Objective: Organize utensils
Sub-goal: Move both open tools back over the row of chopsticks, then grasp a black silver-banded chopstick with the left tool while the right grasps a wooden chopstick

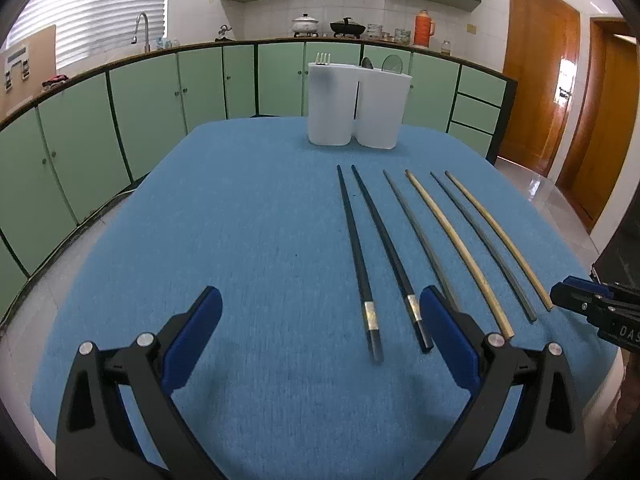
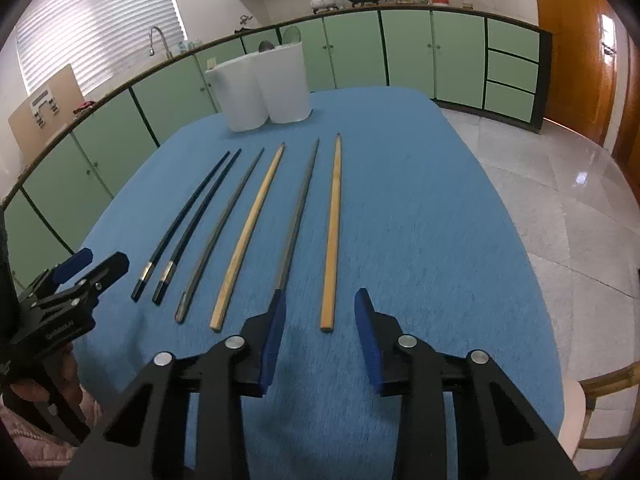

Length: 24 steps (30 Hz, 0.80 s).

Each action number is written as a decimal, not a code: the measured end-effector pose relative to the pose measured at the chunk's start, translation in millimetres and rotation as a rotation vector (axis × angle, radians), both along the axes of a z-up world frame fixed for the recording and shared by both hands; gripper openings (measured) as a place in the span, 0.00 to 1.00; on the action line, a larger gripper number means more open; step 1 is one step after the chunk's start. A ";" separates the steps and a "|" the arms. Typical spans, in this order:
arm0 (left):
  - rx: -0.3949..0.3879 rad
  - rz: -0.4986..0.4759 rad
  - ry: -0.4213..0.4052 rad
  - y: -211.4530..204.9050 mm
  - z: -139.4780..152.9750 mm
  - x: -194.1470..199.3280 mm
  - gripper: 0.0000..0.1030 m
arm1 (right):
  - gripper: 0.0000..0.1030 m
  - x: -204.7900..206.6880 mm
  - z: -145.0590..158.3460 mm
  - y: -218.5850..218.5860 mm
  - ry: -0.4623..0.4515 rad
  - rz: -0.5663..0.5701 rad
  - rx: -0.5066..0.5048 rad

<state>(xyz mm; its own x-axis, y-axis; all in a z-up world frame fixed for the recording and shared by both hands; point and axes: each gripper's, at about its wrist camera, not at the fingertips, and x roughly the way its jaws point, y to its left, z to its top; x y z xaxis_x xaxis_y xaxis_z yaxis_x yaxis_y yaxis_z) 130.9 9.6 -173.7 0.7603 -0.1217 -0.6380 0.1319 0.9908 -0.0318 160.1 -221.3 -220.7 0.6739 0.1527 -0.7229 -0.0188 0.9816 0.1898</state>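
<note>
Both grippers, left [image 1: 320, 308] and right [image 2: 320, 304], hover with jaws wide and empty. Six chopsticks [image 2: 332, 232] lie side by side in front of the white holder [image 1: 356, 104] on the table [image 1: 240, 200]. Thin sticks could roll or slip sideways if pinched off-centre.

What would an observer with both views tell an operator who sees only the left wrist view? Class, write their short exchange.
Operator: Is the right gripper open? I see only its edge.
Observer: Yes, its jaws stand apart with nothing held between them.
Operator: The left gripper hides the near end of one gray chopstick from me. What is there?
Observer: That end lies bare on the blue cloth, touching neither neighbour.
</note>
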 end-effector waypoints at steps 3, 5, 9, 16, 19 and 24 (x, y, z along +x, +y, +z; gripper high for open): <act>0.000 0.007 0.003 -0.1 -2.0 -0.8 0.93 | 0.29 -3.1 -3.5 0.9 0.010 0.008 -0.001; -0.002 0.006 0.008 -1.0 -2.9 0.4 0.93 | 0.25 -3.2 -5.2 1.2 0.013 0.011 0.000; 0.000 0.003 0.009 -1.5 -3.3 0.6 0.93 | 0.21 -2.9 -9.5 2.4 0.026 0.016 -0.004; 0.001 -0.002 0.019 -2.8 -3.8 2.5 0.91 | 0.14 1.1 -12.6 2.6 0.046 0.009 -0.019; 0.003 -0.018 0.044 -4.9 -6.0 4.9 0.74 | 0.13 2.6 -12.5 3.4 0.050 0.008 -0.026; 0.007 -0.029 0.062 -10.7 -8.8 7.3 0.73 | 0.13 3.0 -12.7 4.4 0.053 0.008 -0.030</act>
<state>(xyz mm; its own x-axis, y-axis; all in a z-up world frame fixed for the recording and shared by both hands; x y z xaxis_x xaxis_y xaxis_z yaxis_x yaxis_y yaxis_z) 138.2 -1.1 -182.5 0.7153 -0.1380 -0.6851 0.1582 0.9868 -0.0336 163.1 -216.9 -233.4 0.6335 0.1354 -0.7618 -0.0169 0.9868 0.1614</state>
